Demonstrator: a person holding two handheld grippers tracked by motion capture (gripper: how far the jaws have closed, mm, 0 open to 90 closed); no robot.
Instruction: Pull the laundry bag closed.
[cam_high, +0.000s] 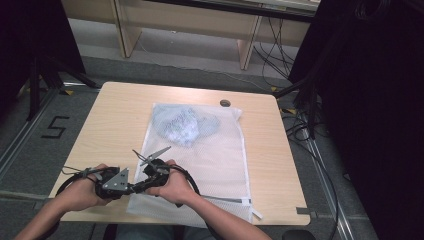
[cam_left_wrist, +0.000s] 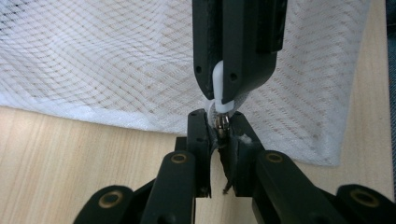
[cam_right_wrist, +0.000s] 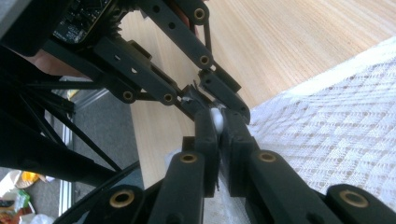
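A white mesh laundry bag (cam_high: 215, 155) lies flat on the wooden table (cam_high: 112, 117), with a bluish garment (cam_high: 182, 125) bunched inside its far end. Both grippers meet at the bag's near left corner. My left gripper (cam_left_wrist: 222, 127) is shut on a small metal zipper pull (cam_left_wrist: 222, 122) at the bag's edge. Just above it, my right gripper (cam_right_wrist: 216, 120) is shut on a white tab (cam_right_wrist: 215, 117) of the same zipper, with its jaws coming down from the top of the left gripper view. From above, the left gripper (cam_high: 138, 187) and right gripper (cam_high: 149, 179) touch tip to tip.
A small dark round object (cam_high: 225, 103) sits near the table's far edge. The bag's zipper strip (cam_high: 235, 200) runs along the near edge to the right. Bare wood lies left of the bag. Cables and black stands line the floor on the right.
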